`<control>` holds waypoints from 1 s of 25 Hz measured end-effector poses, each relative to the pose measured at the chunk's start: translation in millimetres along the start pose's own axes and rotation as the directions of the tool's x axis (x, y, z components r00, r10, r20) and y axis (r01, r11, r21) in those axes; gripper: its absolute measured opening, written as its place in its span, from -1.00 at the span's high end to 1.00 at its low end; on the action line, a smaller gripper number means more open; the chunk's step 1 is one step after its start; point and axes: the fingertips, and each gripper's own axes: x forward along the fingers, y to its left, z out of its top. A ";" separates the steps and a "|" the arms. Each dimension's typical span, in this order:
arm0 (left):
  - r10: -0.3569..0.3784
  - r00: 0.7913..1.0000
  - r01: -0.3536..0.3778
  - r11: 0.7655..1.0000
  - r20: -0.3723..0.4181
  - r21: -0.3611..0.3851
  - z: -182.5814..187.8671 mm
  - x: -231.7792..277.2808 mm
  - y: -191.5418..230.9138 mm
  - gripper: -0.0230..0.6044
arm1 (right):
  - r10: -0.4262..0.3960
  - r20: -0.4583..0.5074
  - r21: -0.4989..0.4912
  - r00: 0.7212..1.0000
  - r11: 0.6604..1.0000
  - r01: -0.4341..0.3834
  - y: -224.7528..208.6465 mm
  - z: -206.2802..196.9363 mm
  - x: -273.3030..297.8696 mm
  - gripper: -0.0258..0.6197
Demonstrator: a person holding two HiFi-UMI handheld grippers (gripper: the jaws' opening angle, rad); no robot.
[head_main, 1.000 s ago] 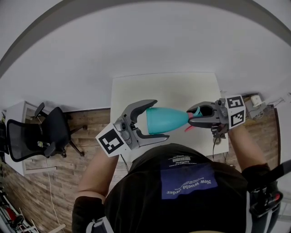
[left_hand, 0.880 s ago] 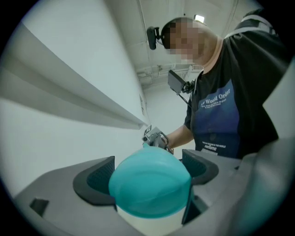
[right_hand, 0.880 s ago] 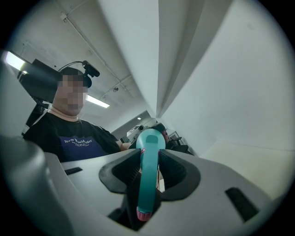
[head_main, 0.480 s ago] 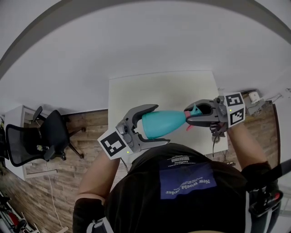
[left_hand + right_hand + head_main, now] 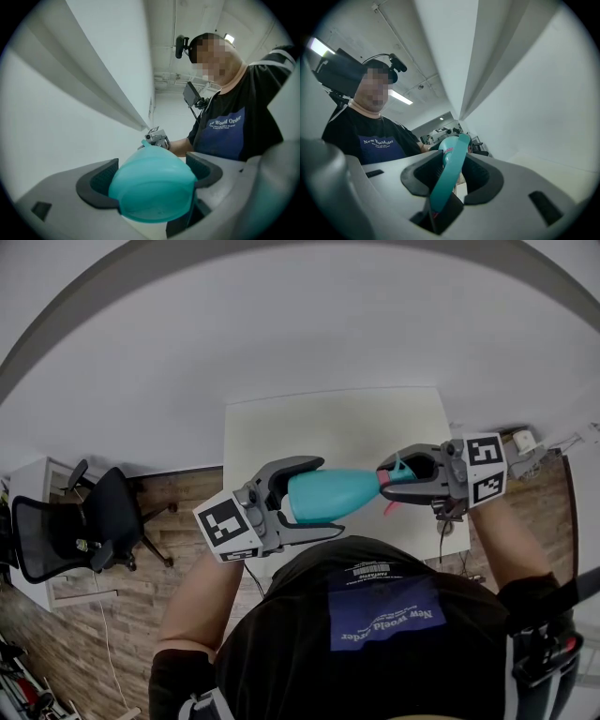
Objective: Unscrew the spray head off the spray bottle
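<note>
A teal spray bottle [image 5: 330, 494] is held lying level in the air above the white table [image 5: 375, 418], its wide base to the left. My left gripper [image 5: 314, 495] is shut on the bottle's body; in the left gripper view the round teal base [image 5: 154, 190] fills the space between the dark pads. My right gripper [image 5: 387, 477] is shut on the teal spray head [image 5: 400, 472], whose pink trigger [image 5: 390, 506] hangs below. In the right gripper view the spray head [image 5: 449, 176] stands edge-on between the pads. The head sits on the bottle's neck.
A black office chair [image 5: 89, 521] stands on the wooden floor at the left. The white wall fills the upper part of the head view. The person's torso in a dark shirt [image 5: 384, 615] lies just below both grippers. Small items and cables [image 5: 527, 448] sit right of the table.
The bottle and both grippers shifted slightly left. My left gripper has rolled a little about the bottle's axis, its marker cube now facing more upward. Both grips are unchanged.
</note>
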 end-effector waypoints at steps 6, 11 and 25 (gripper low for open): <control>-0.010 1.000 0.010 0.999 -0.019 -0.032 -1.4 1.0 1.6 -0.53 | -0.015 -0.021 -0.042 1.000 0.999 0.014 -0.3 -2.1 -0.1 0.54; -0.015 1.000 0.014 0.998 -0.022 -0.064 -3.8 1.4 3.2 -0.52 | -0.028 -0.035 -0.066 0.999 0.997 0.025 -1.2 -4.7 0.3 0.54; -0.038 0.999 0.033 0.987 -0.026 -0.157 -9.8 -1.4 7.8 -0.52 | -0.059 -0.056 -0.149 0.997 0.988 0.050 -1.9 -6.4 4.3 0.54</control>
